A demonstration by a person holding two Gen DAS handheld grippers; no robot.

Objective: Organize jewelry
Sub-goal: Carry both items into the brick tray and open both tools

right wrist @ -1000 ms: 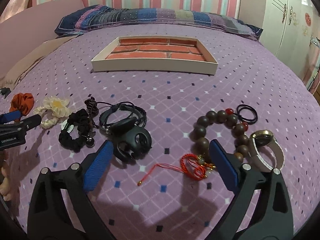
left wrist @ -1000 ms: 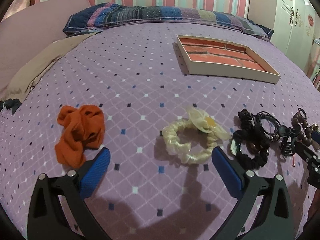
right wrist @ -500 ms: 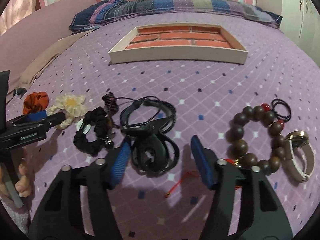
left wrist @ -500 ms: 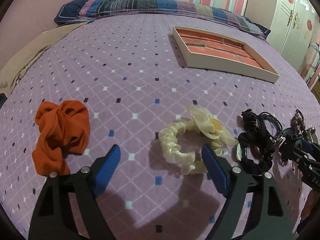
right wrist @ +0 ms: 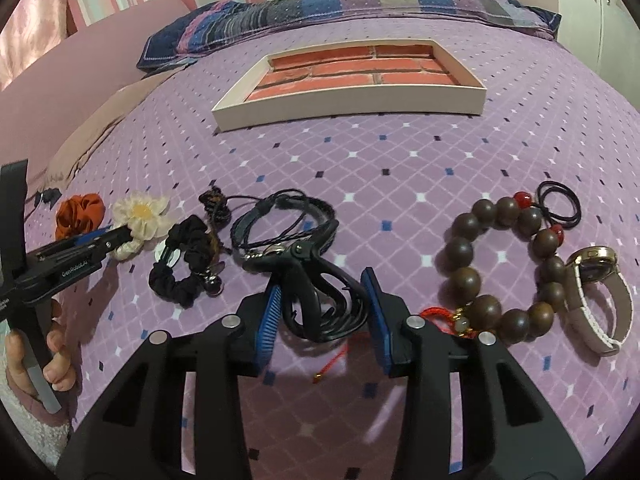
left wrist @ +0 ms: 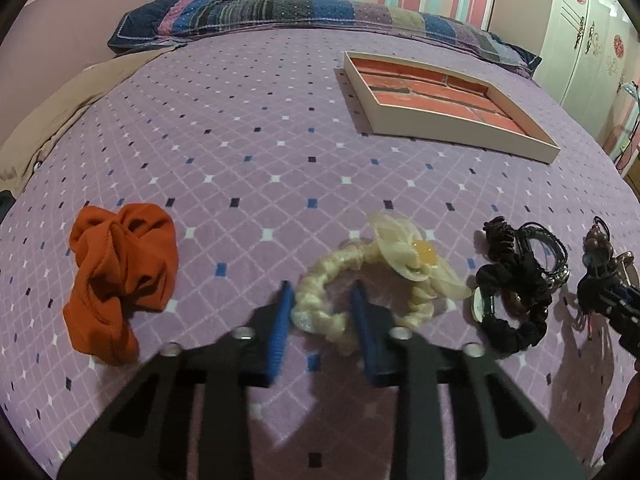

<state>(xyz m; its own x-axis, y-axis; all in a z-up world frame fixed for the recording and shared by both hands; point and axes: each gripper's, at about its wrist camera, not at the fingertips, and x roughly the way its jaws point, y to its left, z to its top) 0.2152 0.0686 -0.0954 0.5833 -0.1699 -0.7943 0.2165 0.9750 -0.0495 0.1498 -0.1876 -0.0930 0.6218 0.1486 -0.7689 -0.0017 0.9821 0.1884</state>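
Observation:
In the left wrist view my left gripper [left wrist: 322,294] has its blue fingers closed around the near-left band of a cream flower scrunchie [left wrist: 372,276] on the purple bedspread. An orange scrunchie [left wrist: 120,276] lies to its left, a black scrunchie [left wrist: 512,300] to its right. In the right wrist view my right gripper [right wrist: 322,284] has closed its fingers against both sides of a black claw hair clip [right wrist: 320,296]. A wooden bead bracelet [right wrist: 504,264], a white-strap watch [right wrist: 596,300] and black braided bracelets [right wrist: 284,220] lie nearby. The brick-patterned tray [right wrist: 360,104] sits farther back.
A thin black hair tie [right wrist: 560,204] lies beyond the beads. A red cord with tassel [right wrist: 440,316] trails by the bracelet. Pillows [left wrist: 300,10] line the head of the bed. A wardrobe [left wrist: 592,40] stands at the right. My left hand shows in the right wrist view [right wrist: 36,356].
Both grippers moved forward and down and narrowed: the left around the cream scrunchie's band, the right onto the black claw clip.

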